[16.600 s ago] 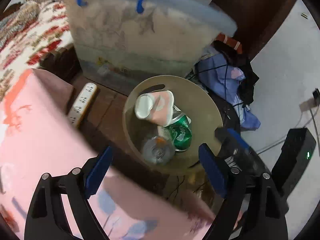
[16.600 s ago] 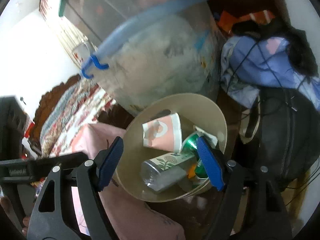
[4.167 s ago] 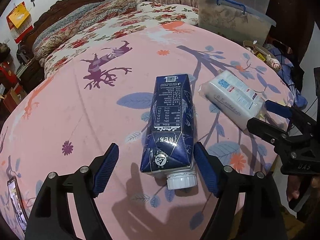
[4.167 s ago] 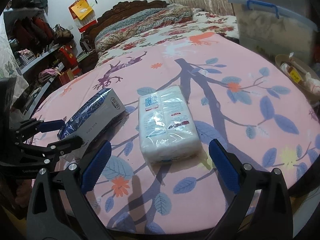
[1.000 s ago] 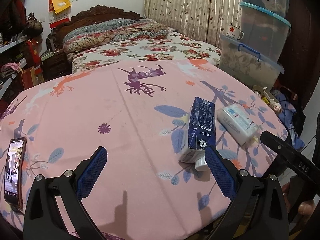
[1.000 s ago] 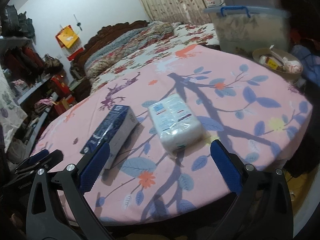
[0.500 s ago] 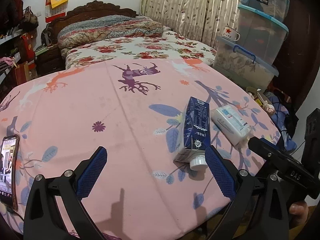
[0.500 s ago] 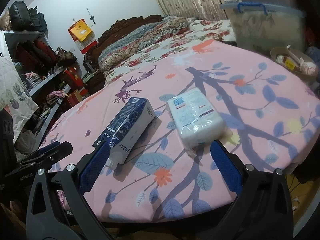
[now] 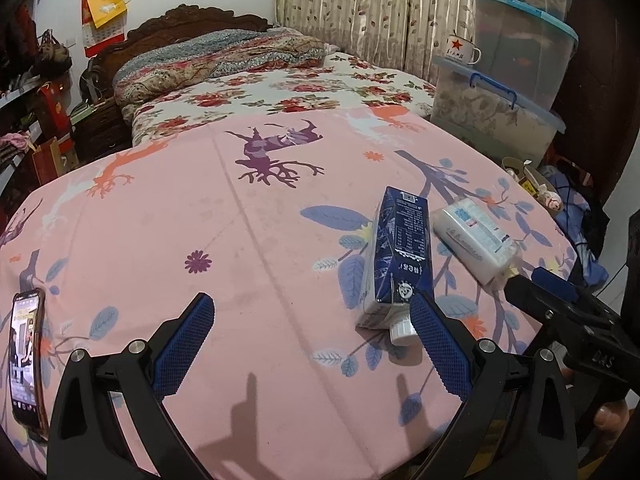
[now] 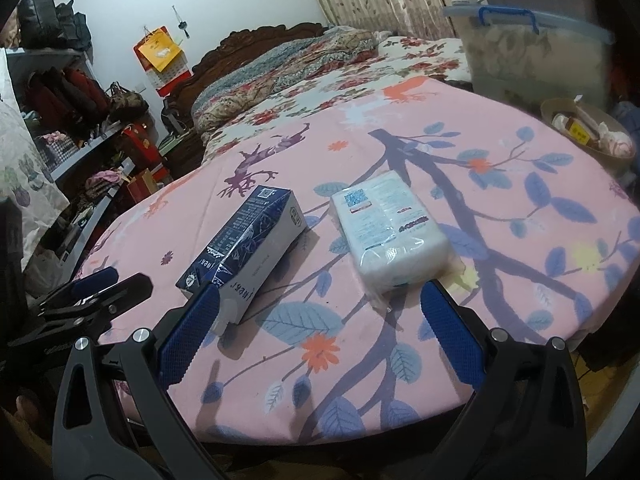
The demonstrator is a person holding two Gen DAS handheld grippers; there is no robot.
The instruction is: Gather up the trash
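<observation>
Right now I am keeping both tools low over the pink-clothed bench (image 9: 248,240), where the two pieces of trash are lying side by side near its far right edge, within reach of the bin (image 10: 612,160) beyond. I am holding the left gripper (image 9: 312,336) spread wide and empty beside the dark blue carton (image 9: 400,248), and the right gripper (image 10: 320,332) equally wide just short of the white tissue pack (image 10: 390,228), so each can close on its own item.
</observation>
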